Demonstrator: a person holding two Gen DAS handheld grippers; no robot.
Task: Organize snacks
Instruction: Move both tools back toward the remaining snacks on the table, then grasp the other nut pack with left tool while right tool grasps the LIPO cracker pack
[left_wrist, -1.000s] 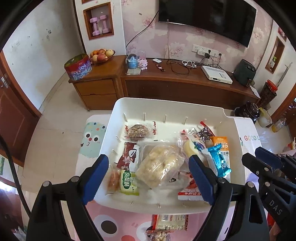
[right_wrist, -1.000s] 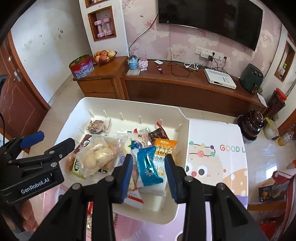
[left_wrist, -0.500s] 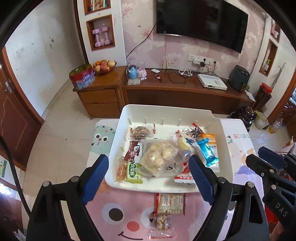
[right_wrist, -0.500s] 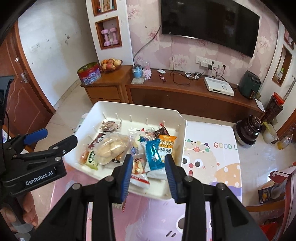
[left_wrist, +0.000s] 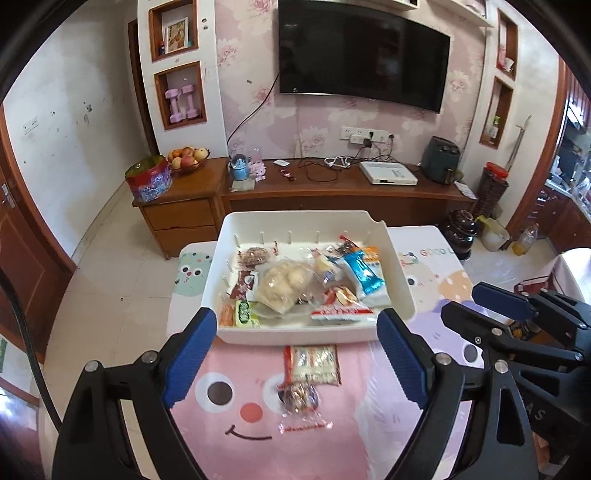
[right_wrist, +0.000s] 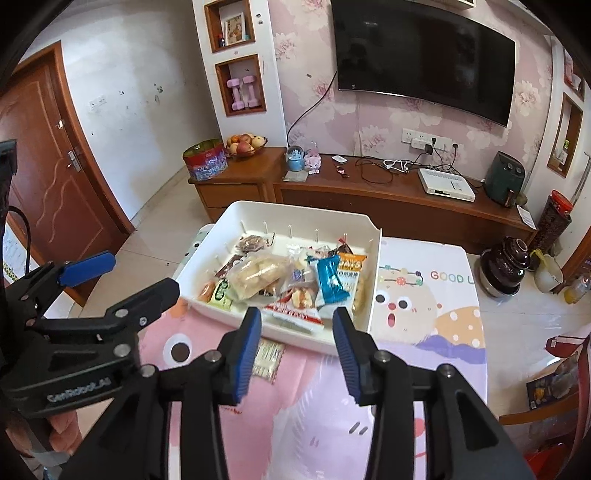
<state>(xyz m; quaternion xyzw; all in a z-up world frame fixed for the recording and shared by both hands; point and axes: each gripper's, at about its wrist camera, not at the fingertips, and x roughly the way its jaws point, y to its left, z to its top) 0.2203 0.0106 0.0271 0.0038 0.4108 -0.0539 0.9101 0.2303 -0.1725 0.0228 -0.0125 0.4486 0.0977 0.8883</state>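
Note:
A white bin on the pink cartoon table cover holds several snack packets, among them a clear bag of pale puffs and a blue wrapper. Two packets lie on the cover in front of the bin: a pale cracker pack and a small clear candy pack. My left gripper hangs open and empty above them. My right gripper is empty, its jaws opening, held back from the bin's near rim.
A wooden TV cabinet stands behind the table with a fruit bowl, a red tin and a white box. A dark jar sits on the floor at the right. A hand holds the left tool.
Both grippers have pulled back and risen away from the bin, so it looks smaller and the two packets on the cover came into view. The right jaws have widened.

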